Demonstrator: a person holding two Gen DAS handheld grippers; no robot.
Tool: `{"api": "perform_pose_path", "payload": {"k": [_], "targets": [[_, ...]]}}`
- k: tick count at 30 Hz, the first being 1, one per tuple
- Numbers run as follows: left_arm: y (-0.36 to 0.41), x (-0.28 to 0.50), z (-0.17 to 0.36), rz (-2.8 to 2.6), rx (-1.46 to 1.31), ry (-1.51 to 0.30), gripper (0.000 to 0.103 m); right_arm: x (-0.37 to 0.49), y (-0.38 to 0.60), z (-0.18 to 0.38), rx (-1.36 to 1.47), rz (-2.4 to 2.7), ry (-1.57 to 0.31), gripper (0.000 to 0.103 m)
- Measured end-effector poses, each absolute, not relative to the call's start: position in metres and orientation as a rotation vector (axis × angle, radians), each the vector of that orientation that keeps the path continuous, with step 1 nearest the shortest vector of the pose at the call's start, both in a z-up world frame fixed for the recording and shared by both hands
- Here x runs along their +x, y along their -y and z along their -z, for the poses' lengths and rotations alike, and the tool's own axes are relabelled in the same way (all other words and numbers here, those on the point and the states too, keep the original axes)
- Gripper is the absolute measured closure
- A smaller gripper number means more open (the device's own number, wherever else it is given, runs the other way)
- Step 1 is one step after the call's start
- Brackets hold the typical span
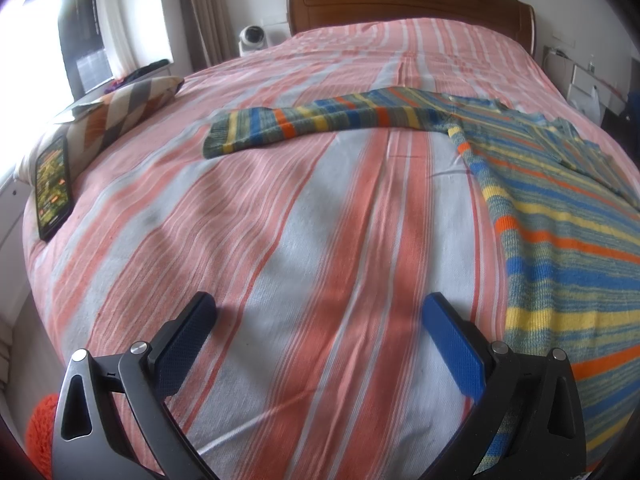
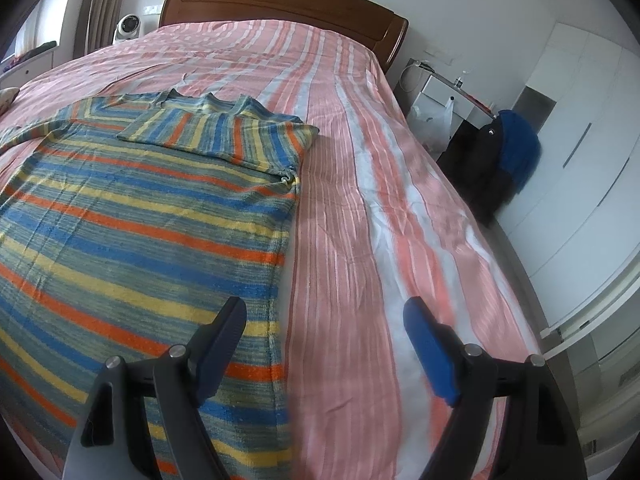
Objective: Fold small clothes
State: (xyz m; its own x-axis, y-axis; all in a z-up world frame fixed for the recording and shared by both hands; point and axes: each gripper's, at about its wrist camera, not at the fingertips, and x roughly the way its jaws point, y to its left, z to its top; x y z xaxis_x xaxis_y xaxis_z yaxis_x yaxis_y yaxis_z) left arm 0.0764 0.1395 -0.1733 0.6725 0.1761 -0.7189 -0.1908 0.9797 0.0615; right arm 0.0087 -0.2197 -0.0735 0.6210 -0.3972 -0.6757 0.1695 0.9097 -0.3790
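A striped knit sweater (image 1: pixel 560 240) in blue, yellow, orange and grey lies flat on the bed. Its left sleeve (image 1: pixel 304 122) stretches out to the left. In the right wrist view the sweater (image 2: pixel 132 224) fills the left half, and its right sleeve (image 2: pixel 224 132) is folded over the chest. My left gripper (image 1: pixel 320 308) is open and empty above bare bedsheet, left of the sweater's hem. My right gripper (image 2: pixel 324 316) is open and empty, its left finger over the sweater's right edge, its right finger over the sheet.
The bed has a pink and white striped sheet (image 1: pixel 280 240) and a wooden headboard (image 1: pixel 408 4). A phone (image 1: pixel 54 188) and a patterned pillow (image 1: pixel 132 108) lie at the bed's left edge. A nightstand with a plastic bag (image 2: pixel 436 120) and a dark backpack (image 2: pixel 504 152) stand to the right.
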Motion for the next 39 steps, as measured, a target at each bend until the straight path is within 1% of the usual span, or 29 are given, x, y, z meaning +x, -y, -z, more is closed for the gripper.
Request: {"api": "perform_pose_path", "payload": {"k": [16,22,25,28,30,33,34,35,36,37,38,39], "targets": [[-0.14,0.077,0.173,-0.202,-0.026,-0.816,0.0,0.009,0.219,0.073,-0.293,0.338,-0.846,0.023],[-0.166,0.078,0.152,-0.098,-0.165,-0.896,0.001,0.009,0.216,0.071,-0.258,0.306,-0.83,0.023],[-0.204,0.099,0.127,-0.093,-0.264,-0.878,0.001,0.007,0.214,0.071,-0.255,0.289,-0.808,0.023],[-0.258,0.144,0.108,-0.133,-0.373,-0.877,0.001,0.005,0.211,0.074,-0.249,0.264,-0.803,0.023],[-0.297,0.187,0.109,-0.179,-0.441,-0.91,0.001,0.004,0.21,0.076,-0.248,0.254,-0.804,0.023],[-0.323,0.233,0.129,-0.218,-0.504,-0.991,0.003,0.005,0.209,0.08,-0.247,0.247,-0.814,0.023],[-0.326,0.247,0.138,-0.214,-0.53,-1.018,0.007,0.005,0.209,0.081,-0.249,0.248,-0.817,0.023],[-0.326,0.259,0.147,-0.204,-0.558,-1.048,0.017,0.005,0.209,0.082,-0.254,0.25,-0.821,0.023],[-0.323,0.266,0.154,-0.195,-0.571,-1.069,0.019,0.005,0.209,0.083,-0.258,0.252,-0.823,0.023],[-0.317,0.274,0.16,-0.196,-0.554,-1.082,0.019,0.005,0.209,0.084,-0.261,0.255,-0.825,0.023],[-0.309,0.28,0.161,-0.209,-0.502,-1.08,0.024,0.005,0.209,0.084,-0.261,0.257,-0.826,0.023],[-0.3,0.283,0.161,-0.231,-0.434,-1.077,0.036,0.005,0.209,0.085,-0.259,0.256,-0.827,0.023]]}}
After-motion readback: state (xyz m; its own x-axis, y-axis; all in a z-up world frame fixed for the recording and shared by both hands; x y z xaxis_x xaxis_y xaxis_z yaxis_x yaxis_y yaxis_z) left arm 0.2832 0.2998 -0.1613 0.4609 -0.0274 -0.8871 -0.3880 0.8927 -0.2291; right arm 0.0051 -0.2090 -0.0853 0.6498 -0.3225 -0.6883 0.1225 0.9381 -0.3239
